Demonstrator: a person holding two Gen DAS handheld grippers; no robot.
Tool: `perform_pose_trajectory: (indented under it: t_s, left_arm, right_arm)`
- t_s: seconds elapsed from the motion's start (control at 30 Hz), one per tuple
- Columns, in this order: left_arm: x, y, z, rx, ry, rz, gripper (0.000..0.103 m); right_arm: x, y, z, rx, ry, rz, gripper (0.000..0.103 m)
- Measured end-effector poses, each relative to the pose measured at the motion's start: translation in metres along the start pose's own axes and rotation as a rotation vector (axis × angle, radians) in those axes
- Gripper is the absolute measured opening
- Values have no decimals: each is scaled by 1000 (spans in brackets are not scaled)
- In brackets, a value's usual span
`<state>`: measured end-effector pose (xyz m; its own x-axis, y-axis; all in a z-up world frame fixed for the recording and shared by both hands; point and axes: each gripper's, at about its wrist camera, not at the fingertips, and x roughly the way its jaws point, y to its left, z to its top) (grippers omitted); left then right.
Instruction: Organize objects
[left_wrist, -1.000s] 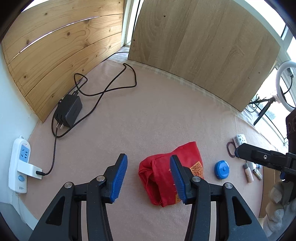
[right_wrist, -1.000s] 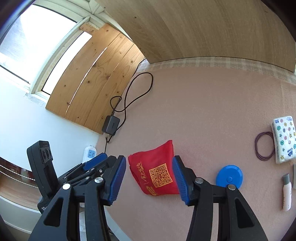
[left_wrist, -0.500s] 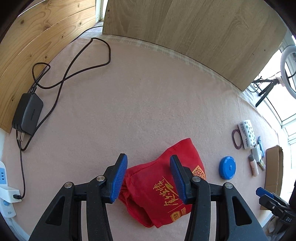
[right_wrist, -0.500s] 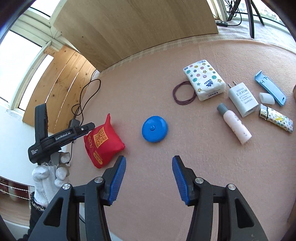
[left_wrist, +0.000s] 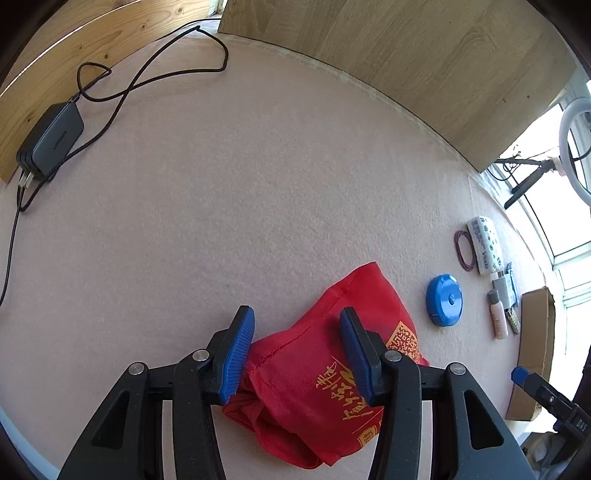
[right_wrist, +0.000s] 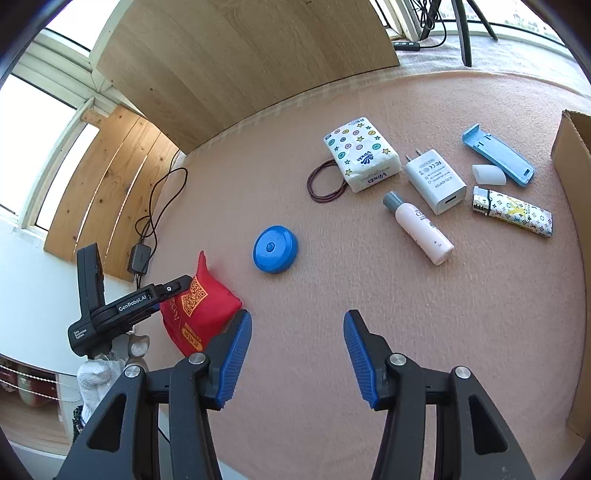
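Note:
A red cloth pouch (left_wrist: 325, 373) with gold print lies on the pink mat, and my left gripper (left_wrist: 297, 354) stands open right over its upper edge, one finger on each side. The same red pouch (right_wrist: 199, 306) shows at the left of the right wrist view, partly behind the left gripper's body (right_wrist: 122, 306). My right gripper (right_wrist: 297, 356) is open over bare mat, nothing between its fingers. Beyond it lie a blue round disc (right_wrist: 275, 249), a tissue pack (right_wrist: 362, 153), a hair band (right_wrist: 327, 181), a white charger (right_wrist: 436, 181), a small pink bottle (right_wrist: 419, 229), a patterned lighter (right_wrist: 513, 216) and a blue clip (right_wrist: 496, 153).
A cardboard box (right_wrist: 576, 184) stands at the mat's right edge. A black power adapter (left_wrist: 51, 136) and its cable (left_wrist: 147, 77) lie at the far left beside wooden boards (left_wrist: 369, 48). A gloved hand (right_wrist: 107, 369) holds the left gripper.
My left gripper has moved down and closer over the red pouch, which now fills the space under its fingers. My right gripper swung right, away from the pouch, toward the small items.

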<state>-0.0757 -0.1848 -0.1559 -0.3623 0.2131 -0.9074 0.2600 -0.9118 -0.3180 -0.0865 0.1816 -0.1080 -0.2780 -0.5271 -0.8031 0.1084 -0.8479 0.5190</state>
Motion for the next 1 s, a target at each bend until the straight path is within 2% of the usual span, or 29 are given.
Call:
perform_pose_trajectory:
  t_s: [0.27, 0.47, 0.6, 0.67, 0.8, 1.0]
  left_arm:
    - [3, -43, -57, 9, -9, 37, 53]
    - [1, -75, -74, 146, 41, 14, 55]
    - [-18, -74, -68, 271, 27, 38, 56]
    - [-24, -67, -68, 300, 41, 34, 58]
    - [-22, -60, -72, 299, 105, -20, 58]
    - [-31, -41, -87, 215, 115, -68, 58]
  right_arm:
    - [0, -11, -10, 2, 26, 12, 48]
    - [-3, -17, -22, 22, 38, 26, 48]
    - [-3, -18, -34, 39, 52, 48, 48]
    - [0, -17, -41, 55, 71, 70, 48]
    - [8, -13, -59, 69, 117, 105, 48]
    - [12, -7, -77, 67, 151, 120, 48]
